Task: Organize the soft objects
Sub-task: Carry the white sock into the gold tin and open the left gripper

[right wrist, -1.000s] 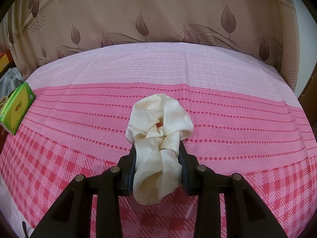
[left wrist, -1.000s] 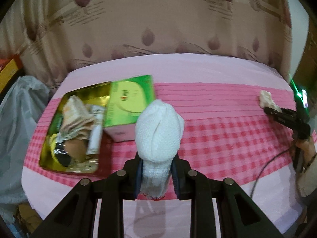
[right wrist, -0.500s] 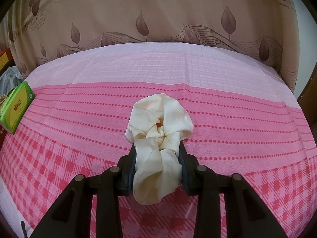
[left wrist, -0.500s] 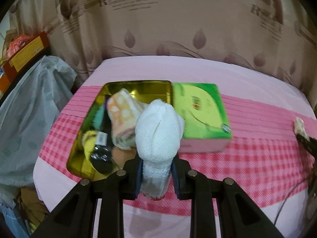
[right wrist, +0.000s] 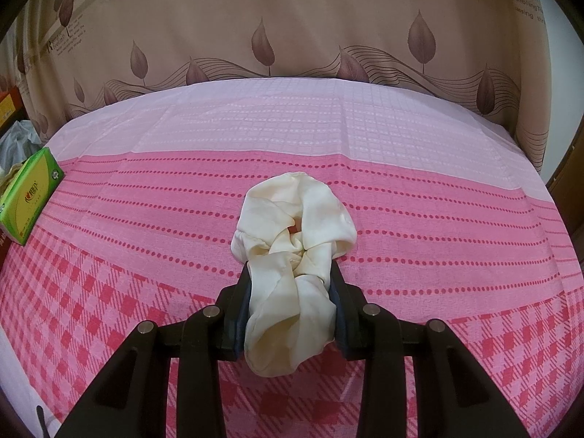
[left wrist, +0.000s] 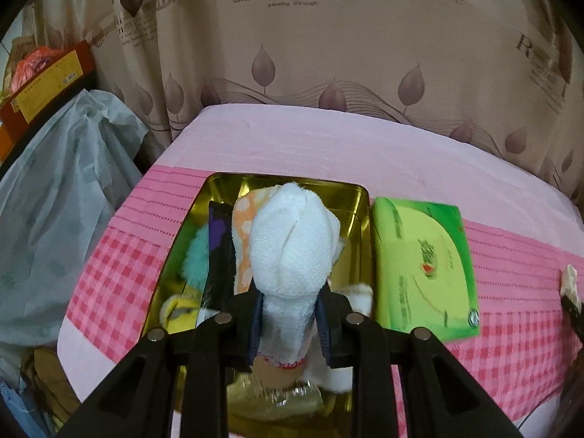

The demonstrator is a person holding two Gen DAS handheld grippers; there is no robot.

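My left gripper (left wrist: 288,310) is shut on a rolled white towel (left wrist: 292,244) and holds it above a gold tin (left wrist: 359,200) on the pink checked cloth. The tin holds several soft items: an orange patterned cloth (left wrist: 242,226), a teal fluffy piece (left wrist: 197,255), a yellow item (left wrist: 179,314). My right gripper (right wrist: 292,299) is shut on a cream scrunchie (right wrist: 292,255), held just above the cloth (right wrist: 438,219) near the table's middle. The scrunchie's tip also shows at the right edge of the left wrist view (left wrist: 569,281).
A green tissue pack (left wrist: 423,266) lies right of the tin; it also shows at the left edge of the right wrist view (right wrist: 29,197). A grey plastic bag (left wrist: 58,197) and orange boxes (left wrist: 47,80) stand left of the table. A beige leaf-print curtain (right wrist: 292,18) hangs behind.
My left gripper has swung left with the white towel, from beside the tissue pack to over the gold tin. My right gripper with the scrunchie has stayed nearly still.
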